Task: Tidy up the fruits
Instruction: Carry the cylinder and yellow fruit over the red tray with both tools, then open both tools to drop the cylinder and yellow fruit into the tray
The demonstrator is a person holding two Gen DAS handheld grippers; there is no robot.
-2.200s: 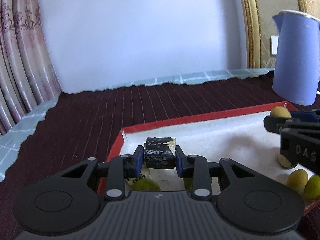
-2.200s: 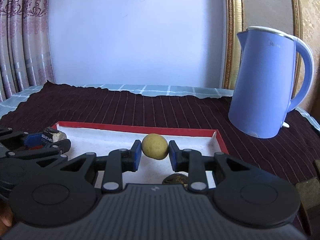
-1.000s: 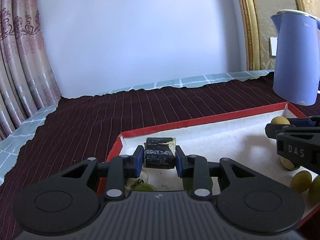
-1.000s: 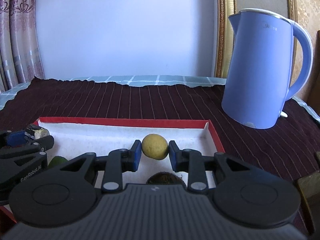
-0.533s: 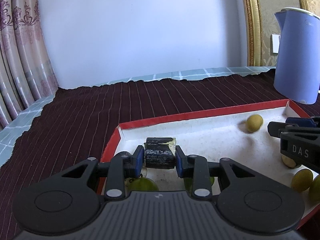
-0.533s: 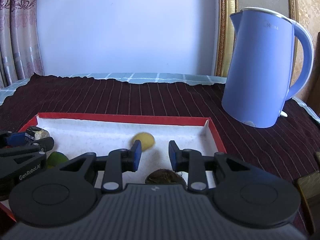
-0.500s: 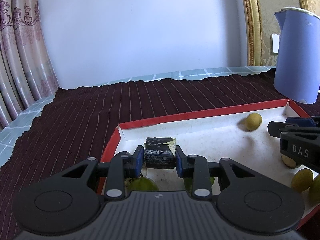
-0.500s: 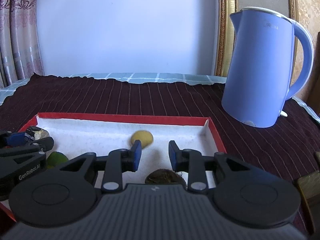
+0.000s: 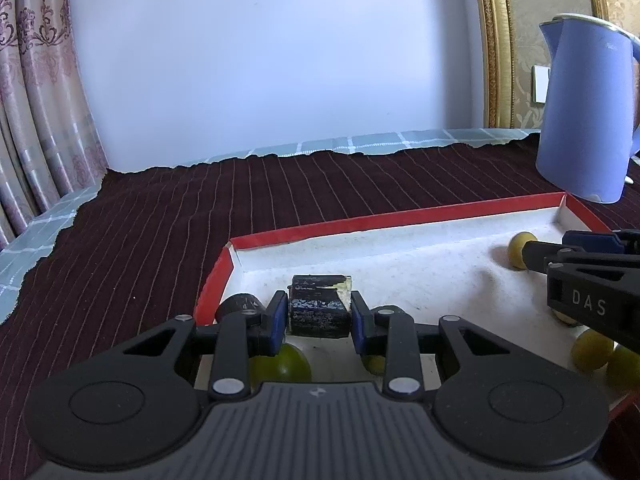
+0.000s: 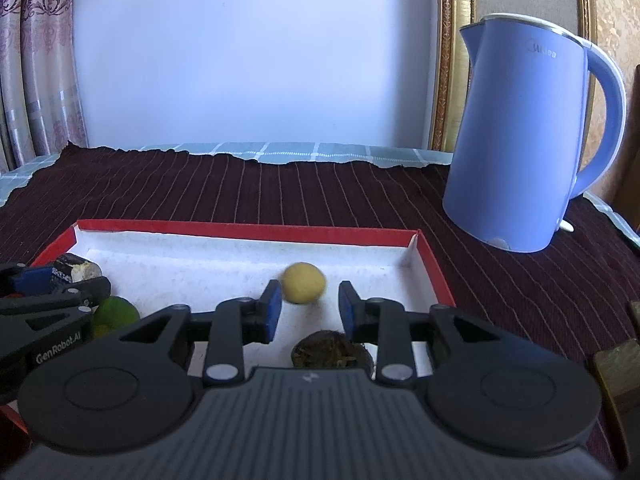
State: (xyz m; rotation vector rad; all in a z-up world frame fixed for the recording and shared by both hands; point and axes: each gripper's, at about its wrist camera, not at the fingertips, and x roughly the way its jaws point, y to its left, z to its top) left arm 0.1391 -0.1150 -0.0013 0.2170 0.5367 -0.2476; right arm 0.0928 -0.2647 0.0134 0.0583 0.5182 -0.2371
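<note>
Presently catalogued, one shallow tray with red rim and white lining, set on a dark maroon striped cloth over a pale checked cover.

Left gripper: blue pads clamped on a dark, cylindrical chunk with a pale cut end, held above the tray's near left corner. Beneath and just behind its fingers lie a green round fruit and a small dark round item by the red rim; what the latter is cannot be told.

Right gripper: jaws have just been opening and now stand apart, nothing pressed between the pads. A small yellow round fruit rests on the white lining just beyond the pads, nearer the left one, toward the tray's far right corner. A brown, rough-skinned fruit lies under the gripper body, partly hidden.

Further items, left wrist view: two yellowish-green round fruits close together at the tray's right side, below the right gripper's fingers.

Adjacent: a blue electric kettle standing upright on the cloth, outside the tray, beyond its right far corner. Backdrop: white wall, patterned curtain, gilded frame edge.
</note>
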